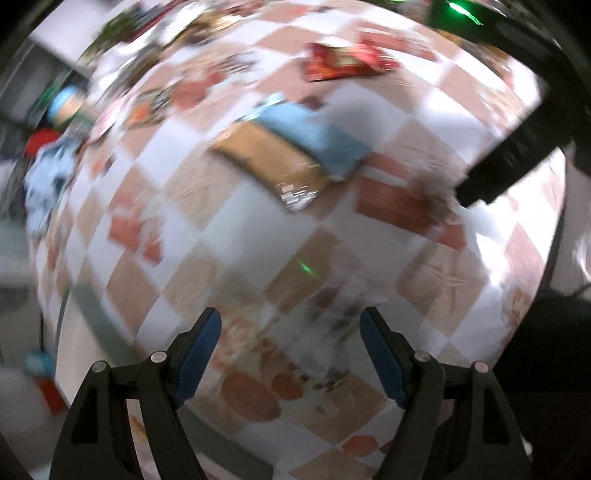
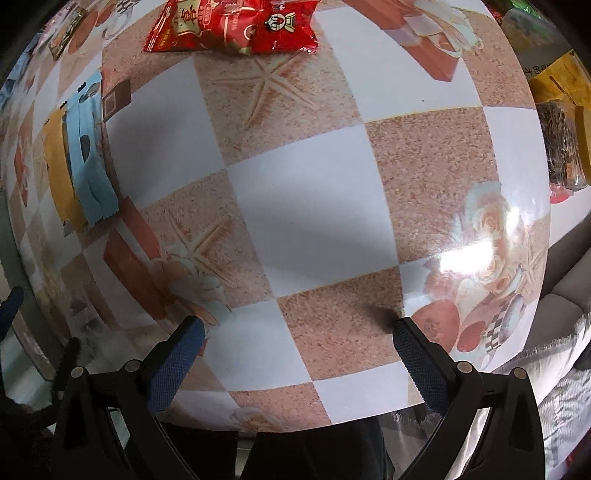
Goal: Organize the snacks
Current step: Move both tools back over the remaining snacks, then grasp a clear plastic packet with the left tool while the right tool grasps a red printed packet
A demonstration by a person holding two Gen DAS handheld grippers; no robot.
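Note:
On the checkered tablecloth lie a red snack packet, a light blue packet and a yellow packet that partly overlap. The blurred left wrist view shows the same blue packet over the yellow-brown packet at centre, and the red packet farther off. My left gripper hangs open over bare cloth, well short of them. My right gripper is open near the table's front edge with nothing between its fingers. The right gripper's black body shows in the left wrist view.
Several more snack packets lie blurred along the far left of the table. Yellow and dark bags sit at the right edge. A grey sofa with a patterned throw lies beyond the table's near right edge.

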